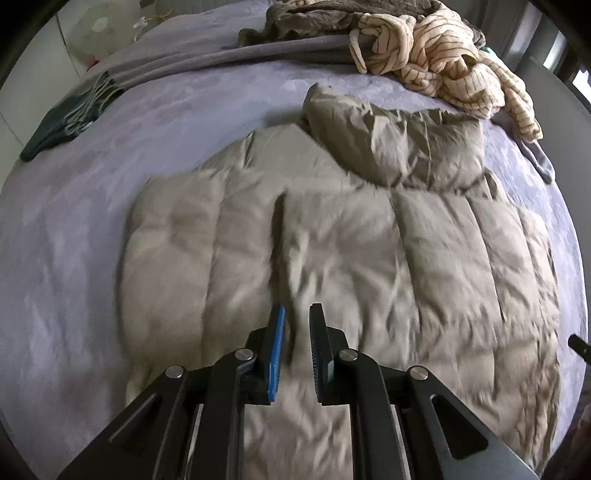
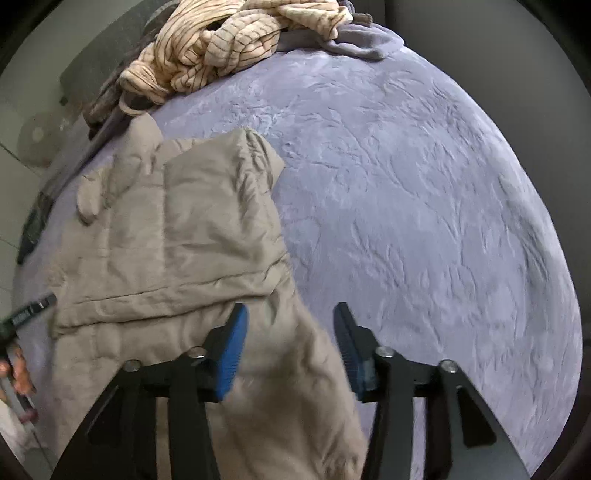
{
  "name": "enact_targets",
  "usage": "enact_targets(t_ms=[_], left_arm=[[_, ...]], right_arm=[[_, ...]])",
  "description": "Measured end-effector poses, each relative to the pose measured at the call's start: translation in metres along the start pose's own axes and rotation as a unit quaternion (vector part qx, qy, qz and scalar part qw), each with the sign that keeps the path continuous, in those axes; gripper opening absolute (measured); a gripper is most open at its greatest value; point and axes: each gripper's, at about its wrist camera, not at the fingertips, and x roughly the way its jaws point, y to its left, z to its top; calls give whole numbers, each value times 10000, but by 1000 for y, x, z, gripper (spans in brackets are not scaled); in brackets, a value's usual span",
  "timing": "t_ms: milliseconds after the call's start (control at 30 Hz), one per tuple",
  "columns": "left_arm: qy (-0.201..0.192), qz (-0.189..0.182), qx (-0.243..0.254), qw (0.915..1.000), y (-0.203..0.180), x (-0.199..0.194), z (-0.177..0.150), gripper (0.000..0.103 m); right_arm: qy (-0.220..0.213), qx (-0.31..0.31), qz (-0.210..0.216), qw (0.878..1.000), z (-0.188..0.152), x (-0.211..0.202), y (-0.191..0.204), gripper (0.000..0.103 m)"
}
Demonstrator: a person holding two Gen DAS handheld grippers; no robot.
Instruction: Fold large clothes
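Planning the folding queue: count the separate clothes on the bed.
4, perhaps more hidden in the heap. A beige jacket is spread mid-bed, a striped garment is bunched at the far edge, a brown garment lies behind it, and a dark garment is far left.

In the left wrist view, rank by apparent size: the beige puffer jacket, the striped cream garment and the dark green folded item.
1. beige puffer jacket, by far the largest, though nearest the camera.
2. striped cream garment.
3. dark green folded item, smallest; fisheye edge distortion makes 2 versus 3 less certain.
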Motion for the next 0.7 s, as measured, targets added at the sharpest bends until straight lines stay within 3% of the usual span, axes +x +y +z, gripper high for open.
enact_targets(t_ms=[500,533,567,600,633,700], left_arm=[[464,-43,-200,9987,-5,-61,-79,16],[494,-56,-206,9986,-5,-62,-81,20],[543,-44,-218,9983,-5,-64,-85,61],[548,-16,-255,9982,-5,-67,-88,88],[481,38,-314,9983,-4,-72,-91,102],[261,107,-291,9992,-5,-82,-94,102]], right_arm=[[567,75,474,9972,-44,-37,30,65],[602,54,496,9969,-46,-39,32,65],[636,33,514,9966,-49,-41,34,65],[662,18,531,9964,-51,-42,36,65],[694,4,558,9960,-53,-44,38,66],[738,-26,590,9955,-57,-46,42,66]])
